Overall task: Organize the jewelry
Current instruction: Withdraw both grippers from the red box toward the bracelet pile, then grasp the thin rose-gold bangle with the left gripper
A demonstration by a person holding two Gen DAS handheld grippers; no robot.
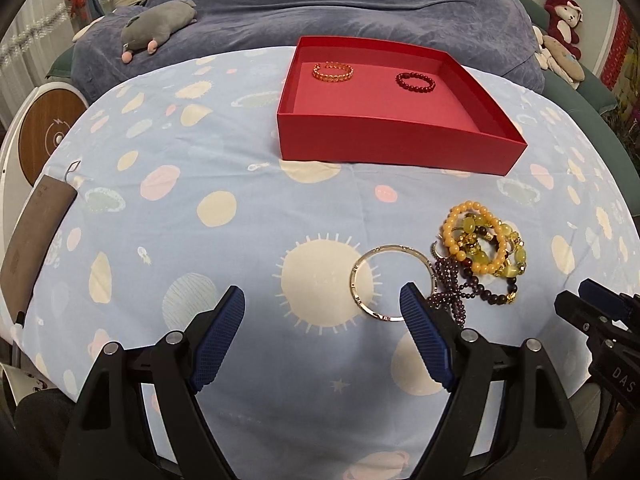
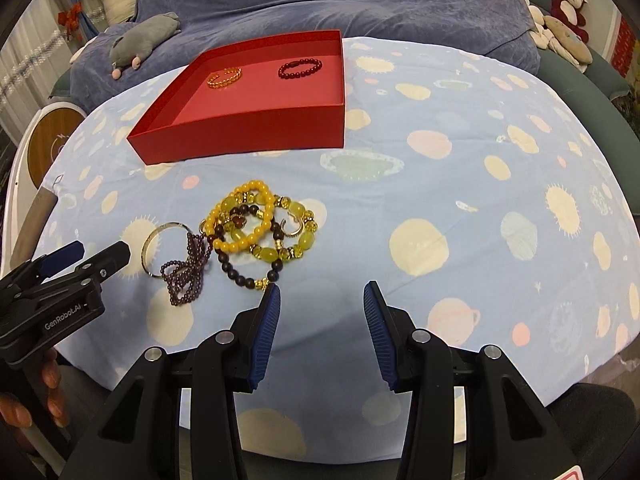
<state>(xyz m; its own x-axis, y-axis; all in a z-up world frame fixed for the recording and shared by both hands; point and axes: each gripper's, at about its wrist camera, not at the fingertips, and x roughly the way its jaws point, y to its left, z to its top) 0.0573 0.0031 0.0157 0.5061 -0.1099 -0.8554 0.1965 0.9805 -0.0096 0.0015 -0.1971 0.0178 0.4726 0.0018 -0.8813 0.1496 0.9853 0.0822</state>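
Observation:
A red open box [image 1: 400, 142] [image 2: 240, 128] stands on the blue patterned cloth; in it lie a gold chain bracelet [image 1: 333, 71] [image 2: 225, 77] and a dark red bead bracelet [image 1: 415, 81] [image 2: 300, 68]. Nearer lies a pile of bracelets: an orange bead bracelet [image 1: 472, 240] [image 2: 244, 216], a silver bangle [image 1: 390, 282] [image 2: 160, 248], a purple bead strand [image 1: 452, 292] [image 2: 186, 276] and a dark bead bracelet [image 2: 248, 276]. My left gripper [image 1: 322, 300] [image 2: 92, 254] is open and empty, its right finger by the bangle. My right gripper [image 2: 320, 294] is open and empty, just in front of the pile.
A grey plush toy [image 1: 156, 28] [image 2: 140, 40] lies on the purple blanket behind the table. Red and cream plush toys [image 2: 564, 4] sit at the far right. A round wooden-topped device [image 1: 44, 136] stands off the left edge.

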